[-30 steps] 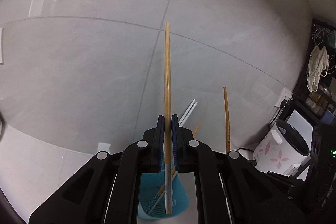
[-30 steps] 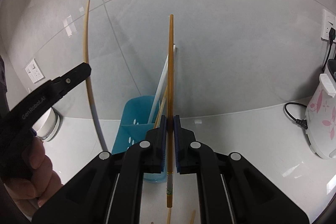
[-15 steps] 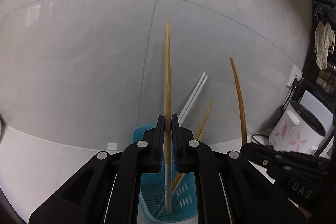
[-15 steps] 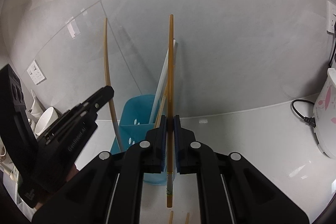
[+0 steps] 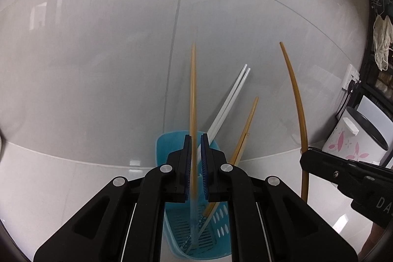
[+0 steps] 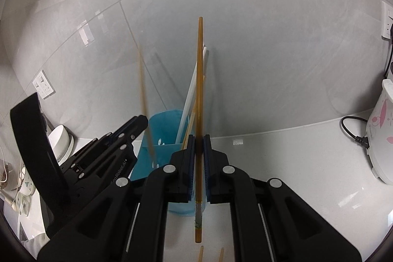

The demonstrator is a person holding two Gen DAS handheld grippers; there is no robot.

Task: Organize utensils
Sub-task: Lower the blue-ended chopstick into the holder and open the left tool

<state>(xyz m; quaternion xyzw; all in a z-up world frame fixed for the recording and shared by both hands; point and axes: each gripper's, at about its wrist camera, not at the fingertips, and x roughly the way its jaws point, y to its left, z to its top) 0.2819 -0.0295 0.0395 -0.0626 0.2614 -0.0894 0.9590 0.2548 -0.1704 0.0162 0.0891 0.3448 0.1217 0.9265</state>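
My left gripper (image 5: pixel 195 158) is open, right above the blue perforated utensil holder (image 5: pixel 213 232). A wooden chopstick (image 5: pixel 193 95) shows blurred between its parted jaws, its lower end inside the holder. The holder also has white chopsticks (image 5: pixel 231 100) and wooden ones (image 5: pixel 245 129) leaning in it. My right gripper (image 6: pixel 199 158) is shut on another wooden chopstick (image 6: pixel 199 80), held upright in front of the holder (image 6: pixel 162 129). The left gripper (image 6: pixel 118 141) shows in the right wrist view, with the blurred chopstick (image 6: pixel 145 100) over the holder. The right gripper's chopstick (image 5: pixel 298 102) shows in the left wrist view.
A white rice cooker with pink flowers (image 6: pixel 380 134) and its black cord (image 6: pixel 353 131) stand on the right of the white counter. A white bowl (image 6: pixel 60 139) sits left of the holder. Two chopstick tips (image 6: pixel 211 254) lie on the counter. The tiled wall (image 5: pixel 122 41) is behind.
My left gripper's jaws have parted and its chopstick is dropping into the holder. The left gripper has come lower over the holder. The right gripper still holds its chopstick.
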